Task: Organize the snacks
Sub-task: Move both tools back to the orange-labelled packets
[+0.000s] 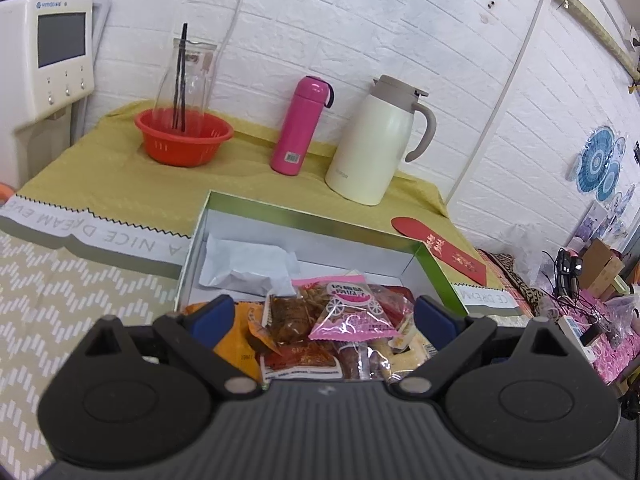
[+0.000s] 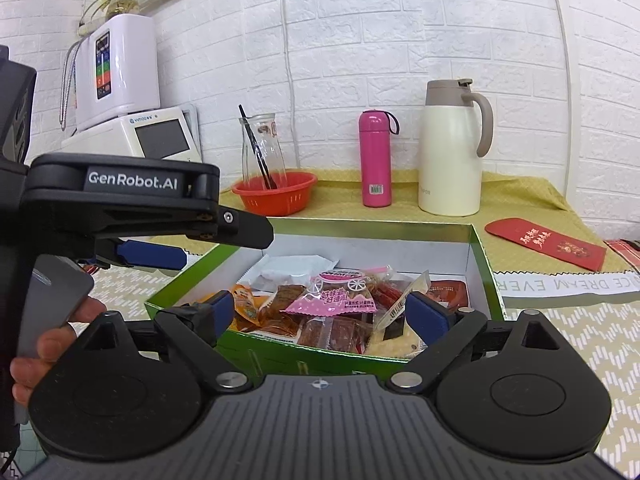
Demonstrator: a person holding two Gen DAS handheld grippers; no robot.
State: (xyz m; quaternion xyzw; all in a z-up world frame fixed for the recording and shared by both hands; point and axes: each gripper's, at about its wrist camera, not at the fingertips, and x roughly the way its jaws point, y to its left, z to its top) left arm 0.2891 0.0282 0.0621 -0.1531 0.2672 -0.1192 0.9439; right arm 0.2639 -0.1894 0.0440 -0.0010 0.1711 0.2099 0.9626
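Note:
A green box (image 1: 312, 216) with a white inside lies on the patterned cloth, and its near end is piled with snack packets. A pink packet (image 1: 352, 312) lies on top of brown and orange ones, and a white packet (image 1: 248, 264) lies farther back. My left gripper (image 1: 323, 316) hangs open over the pile, its blue pads apart and touching nothing. In the right wrist view the same box (image 2: 486, 272) and pink packet (image 2: 336, 296) show. My right gripper (image 2: 324, 310) is open at the box's near wall with nothing held. The left gripper (image 2: 226, 248) reaches in from the left, held by a hand (image 2: 52, 344).
Behind the box stand a red basket (image 1: 184, 140) holding a glass bottle, a pink flask (image 1: 300, 128) and a cream thermos jug (image 1: 376, 144). A red envelope (image 1: 444, 252) lies to the box's right. A white appliance (image 1: 44, 60) stands at the left, and cables and clutter (image 1: 580, 292) at far right.

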